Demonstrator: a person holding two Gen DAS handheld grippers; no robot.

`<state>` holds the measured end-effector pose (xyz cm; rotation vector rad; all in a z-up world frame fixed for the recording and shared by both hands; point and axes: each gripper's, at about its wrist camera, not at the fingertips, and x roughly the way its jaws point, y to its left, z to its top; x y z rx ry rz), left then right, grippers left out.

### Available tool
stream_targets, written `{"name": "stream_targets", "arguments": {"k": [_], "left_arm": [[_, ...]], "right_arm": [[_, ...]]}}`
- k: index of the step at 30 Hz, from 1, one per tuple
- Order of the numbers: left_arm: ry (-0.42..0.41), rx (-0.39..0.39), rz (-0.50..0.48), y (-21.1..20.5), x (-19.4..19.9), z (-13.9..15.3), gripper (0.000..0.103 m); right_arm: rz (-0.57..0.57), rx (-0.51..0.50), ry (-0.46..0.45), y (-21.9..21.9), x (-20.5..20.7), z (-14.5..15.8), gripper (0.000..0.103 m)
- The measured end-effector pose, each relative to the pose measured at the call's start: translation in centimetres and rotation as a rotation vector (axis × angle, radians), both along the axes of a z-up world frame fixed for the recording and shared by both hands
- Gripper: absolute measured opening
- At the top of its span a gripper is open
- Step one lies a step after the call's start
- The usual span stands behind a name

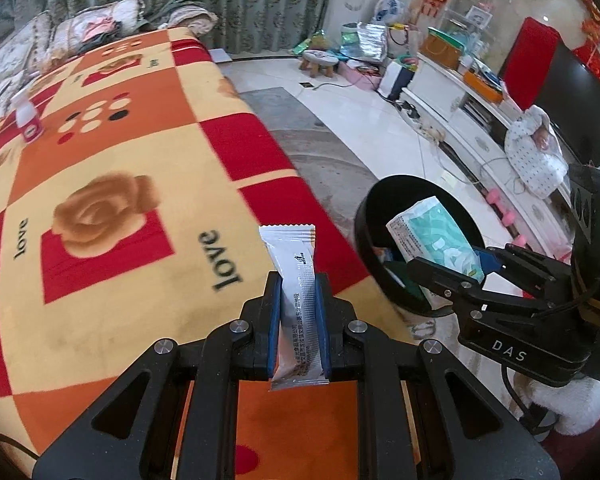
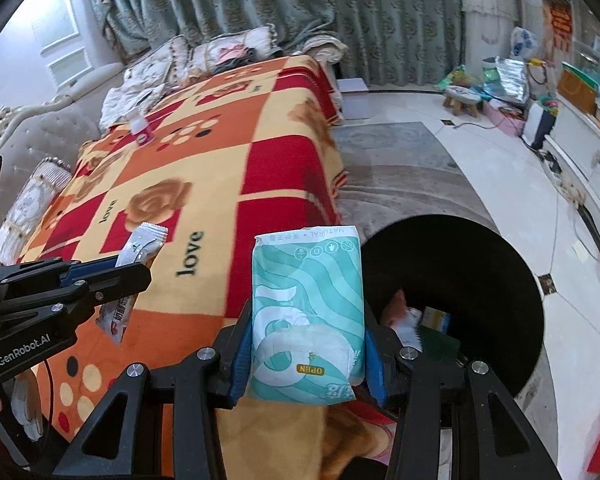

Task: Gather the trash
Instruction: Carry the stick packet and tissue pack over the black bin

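My left gripper [image 1: 298,292] is shut on a silver-white snack wrapper [image 1: 296,280], held upright above the blanket's front edge. It also shows in the right wrist view [image 2: 140,246], at the left. My right gripper [image 2: 306,332] is shut on a teal tissue pack [image 2: 308,312], held just left of the black trash bin [image 2: 480,248]. In the left wrist view the tissue pack [image 1: 432,236] hangs over the bin's [image 1: 370,216] mouth. The bin holds some packaging at its bottom.
An orange, red and cream "love" blanket [image 1: 120,184] covers the bed. A small pink-and-white bottle [image 1: 26,116] stands on it far left. Cushions lie at the back. A grey rug, a small stool [image 1: 318,60] and a white TV cabinet [image 1: 460,100] lie to the right.
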<state>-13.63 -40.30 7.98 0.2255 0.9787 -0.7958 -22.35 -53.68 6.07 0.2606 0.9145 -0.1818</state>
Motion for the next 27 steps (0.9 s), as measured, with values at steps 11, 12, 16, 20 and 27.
{"name": "stream_targets", "arguments": {"k": [11,12,16,20,27], "left_arm": [[0.016,0.003,-0.046,-3.4,-0.5,-0.5,0.014],[0.016,0.002,-0.05,-3.8,-0.5,-0.5,0.014],[0.016,0.005,-0.067,-4.9,-0.6,-0.7,0.014],[0.019,0.011,-0.08,-5.9,-0.5,-1.0,0.014],[0.033,0.014,-0.092,-7.0,-0.3,-1.6,0.014]], "right_arm": [[-0.074,0.007,0.012,-3.4,-1.8,-0.5,0.045],[-0.08,0.008,0.012,-3.6,-1.9,-0.5,0.045],[-0.102,0.012,0.013,-4.6,-2.4,-0.7,0.045],[-0.116,0.013,0.019,-5.3,-2.7,-0.8,0.045],[-0.14,0.016,0.028,-6.6,-3.3,-1.1,0.045]]}}
